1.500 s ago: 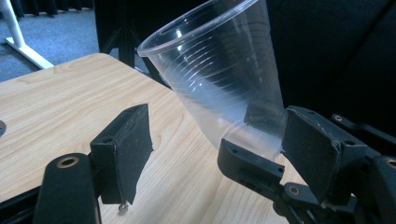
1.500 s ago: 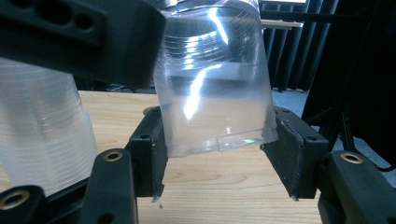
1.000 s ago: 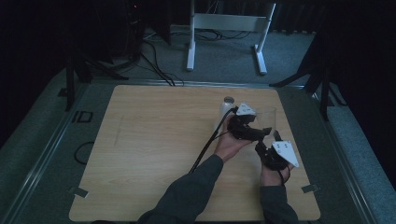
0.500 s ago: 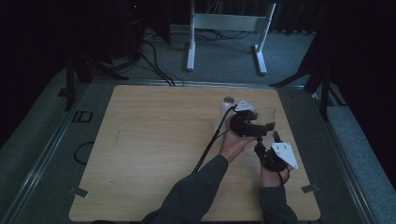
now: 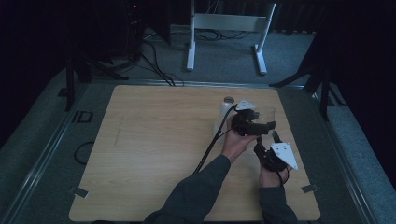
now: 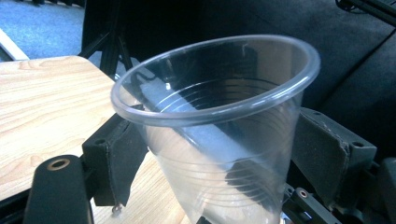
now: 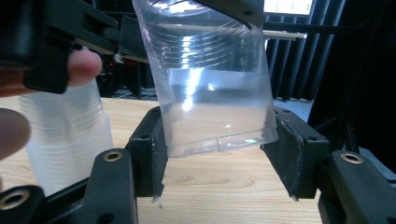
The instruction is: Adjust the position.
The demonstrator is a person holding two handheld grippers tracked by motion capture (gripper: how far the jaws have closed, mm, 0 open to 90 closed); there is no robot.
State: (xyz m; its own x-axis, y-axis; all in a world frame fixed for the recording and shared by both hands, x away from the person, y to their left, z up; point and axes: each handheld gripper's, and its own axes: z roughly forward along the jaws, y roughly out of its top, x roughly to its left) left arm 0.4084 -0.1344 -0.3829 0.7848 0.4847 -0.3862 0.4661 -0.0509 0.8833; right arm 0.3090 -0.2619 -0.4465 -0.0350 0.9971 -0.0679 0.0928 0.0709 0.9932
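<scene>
Cup (image 6: 219, 140) sits clamped between the left gripper (image 6: 219, 163) pads, lifted beside the stack (image 7: 65, 140). Right gripper (image 7: 215, 158) brackets its base, jaws apart, not touching; next, probably, close and pull.

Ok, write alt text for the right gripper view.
A clear cup hangs tilted above the table, its base between the right gripper's black jaws; the pads flank it closely. A stack of cups stands at left, with fingertips beside it.
</scene>
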